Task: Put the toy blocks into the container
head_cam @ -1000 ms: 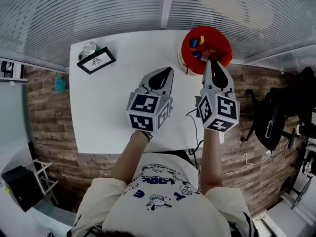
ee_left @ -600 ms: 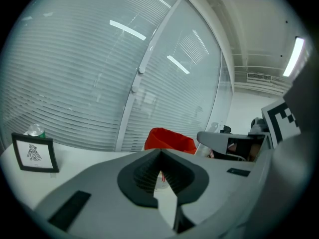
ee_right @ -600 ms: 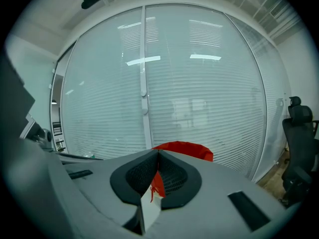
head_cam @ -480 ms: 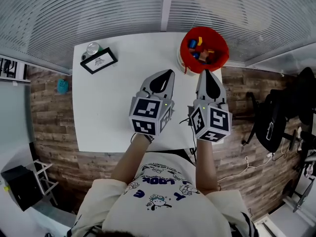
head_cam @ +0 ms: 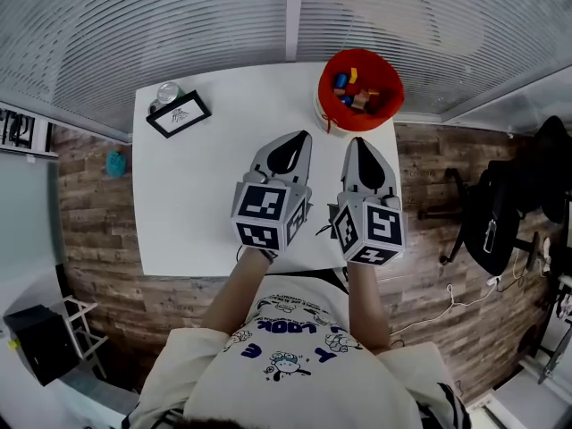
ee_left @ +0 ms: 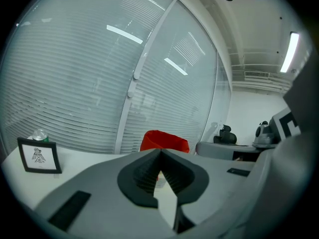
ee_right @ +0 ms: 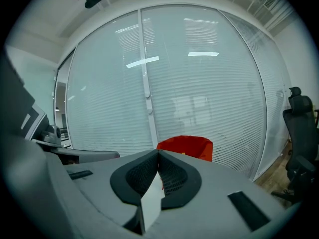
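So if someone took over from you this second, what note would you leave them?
Left gripper: jaws shut, empty, above the white table.
Right gripper: jaws shut, empty, beside the left one, short of the red round container.
Coloured toy blocks: lying inside the container at the table's far right corner.
Done: no loose block shows on the table. A black-framed picture and a silver can stand at its far left.
Left: seemingly nothing; check for strays.
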A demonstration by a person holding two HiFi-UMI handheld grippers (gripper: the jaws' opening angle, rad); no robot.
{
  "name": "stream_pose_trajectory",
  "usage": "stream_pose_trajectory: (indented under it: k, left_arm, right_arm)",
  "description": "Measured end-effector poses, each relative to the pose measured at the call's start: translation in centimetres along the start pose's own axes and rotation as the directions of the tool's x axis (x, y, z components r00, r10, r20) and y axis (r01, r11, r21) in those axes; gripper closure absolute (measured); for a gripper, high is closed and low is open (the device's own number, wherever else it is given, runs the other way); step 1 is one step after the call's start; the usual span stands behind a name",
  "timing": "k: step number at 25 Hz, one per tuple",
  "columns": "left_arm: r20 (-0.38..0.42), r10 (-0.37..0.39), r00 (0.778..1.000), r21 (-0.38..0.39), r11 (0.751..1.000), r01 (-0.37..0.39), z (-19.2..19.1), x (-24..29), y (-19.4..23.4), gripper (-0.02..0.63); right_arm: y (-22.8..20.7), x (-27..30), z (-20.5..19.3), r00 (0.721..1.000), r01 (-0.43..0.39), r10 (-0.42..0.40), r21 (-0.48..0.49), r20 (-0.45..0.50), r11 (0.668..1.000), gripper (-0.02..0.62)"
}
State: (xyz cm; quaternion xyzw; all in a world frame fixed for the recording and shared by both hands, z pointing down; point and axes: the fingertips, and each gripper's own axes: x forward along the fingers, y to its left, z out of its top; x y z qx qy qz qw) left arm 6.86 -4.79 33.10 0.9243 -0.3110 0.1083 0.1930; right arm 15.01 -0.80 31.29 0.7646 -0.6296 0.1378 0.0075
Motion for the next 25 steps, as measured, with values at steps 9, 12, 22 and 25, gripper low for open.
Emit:
stream_pose_trajectory:
  k: [9, 12, 22, 25]
  left_arm:
    - [0.007, 0.005, 1.000, 0.010, 1.000, -0.005, 0.1, -0.4, -0.6, 0.575]
    - [0.007, 0.000, 1.000, 0.009, 1.000, 0.000, 0.0, -0.2, -0.9, 0.575]
    - [0.002, -0.016, 1.000, 0.012, 1.000, 0.016, -0.3, -0.2, -2.0, 0.575]
    - [0.001, -0.019, 1.000, 0.013, 1.000, 0.019, -0.3, -0.2, -2.2, 0.575]
  right_arm:
    - [0.1, -0.8, -0.2, 1.000, -0.010, 0.010, 0.004, -0.002, 1.000, 0.588]
    - [0.0, -0.9, -0.5, 1.000, -0.012, 0.012, 0.006, -0.005, 1.000, 0.588]
    - [-0.2, -1.6, -0.6, 1.000, -0.012, 0.012, 0.012, -0.005, 1.000, 0.588]
    - [-0.2, -1.8, -0.7, 1.000, -0.012, 0.012, 0.018, -0.006, 1.000, 0.588]
